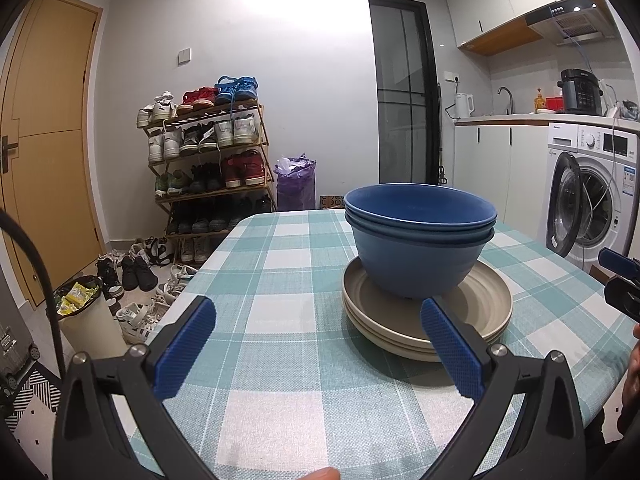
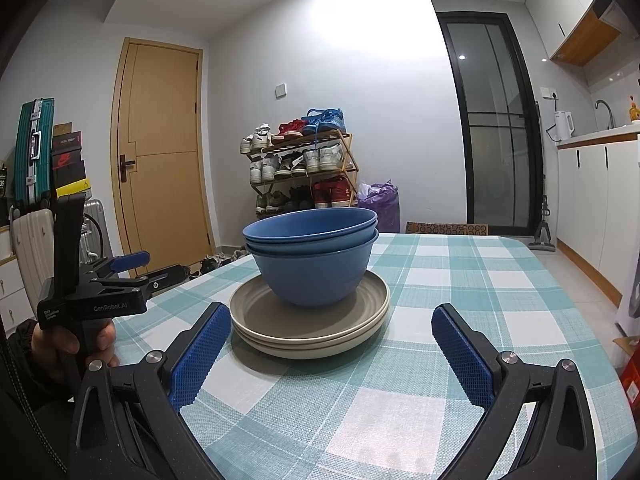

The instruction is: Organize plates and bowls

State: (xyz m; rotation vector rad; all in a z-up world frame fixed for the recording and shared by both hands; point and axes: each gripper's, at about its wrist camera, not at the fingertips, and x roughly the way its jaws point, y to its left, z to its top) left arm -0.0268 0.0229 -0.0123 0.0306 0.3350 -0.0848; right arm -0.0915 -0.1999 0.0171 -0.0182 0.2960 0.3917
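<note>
Bench [image 1: 280, 360] covered with a teal-and-white check cloth. One stack on it: two blue bowls [image 1: 420, 240] nested one inside the other, upright, sitting on the top plate of a pile of beige plates [image 1: 492, 312]. At least three plate rims are visible in the right wrist view; exact count not certain. The stack stands away from every bench edge, nearer the far edge than the near one, and right of centre as seen from the left wrist view.

Left tongs [image 1: 318, 354]: spread wide, nothing between the blue pads [image 1: 184, 352], held over the near part of the bench. The right-hand pad overlaps the near rim of the plates in the left wrist view; contact cannot be judged from this angle. In the right wrist view the left tool appears off the bench's left edge, gripped by a hand [image 2: 72, 344], apart from the stack.

Right tongs [image 2: 332, 360]: also spread wide and empty, over the near part of the bench. The left-hand pad [image 2: 200, 356] sits just beside the near-left rim of the plates; touching or not cannot be told. The other pad is well apart from the stack.

Background beyond the far edge: shoe rack [image 1: 208, 152], wooden door [image 2: 164, 148], washing machine [image 1: 588, 200] at the right
</note>
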